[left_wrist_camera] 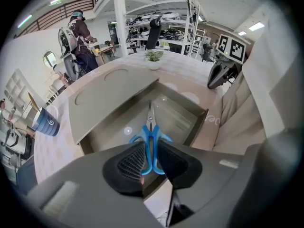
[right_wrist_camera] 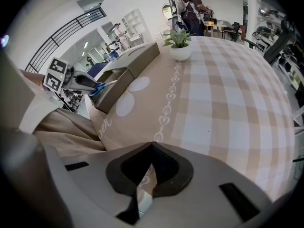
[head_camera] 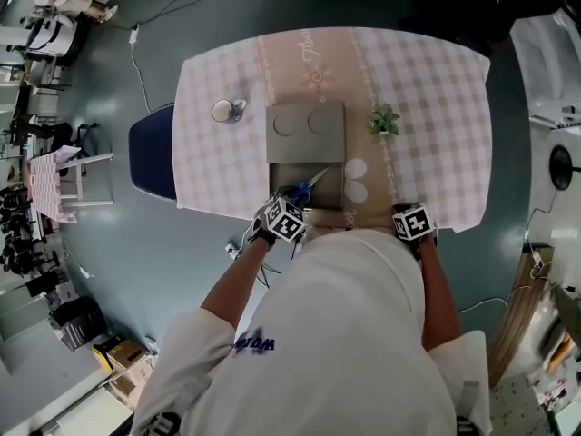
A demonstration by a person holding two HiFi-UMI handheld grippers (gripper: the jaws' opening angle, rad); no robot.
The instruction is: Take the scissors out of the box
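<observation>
The left gripper (left_wrist_camera: 151, 149) is clamped on the blue handles of the scissors (left_wrist_camera: 150, 129), whose blades point away from it above the floor of the open box (left_wrist_camera: 176, 119). The right gripper (right_wrist_camera: 151, 151), jaws together and empty, hovers over the worktop (right_wrist_camera: 228, 103) well apart.

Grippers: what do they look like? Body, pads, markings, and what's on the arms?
Left gripper and right gripper match: grey moulded bodies with black pads, ribbed on the left one. Each carries a cube with black-and-white square markers. No cables visible on either. The person wears a white short-sleeved top with dark blue print near the left sleeve.
</observation>
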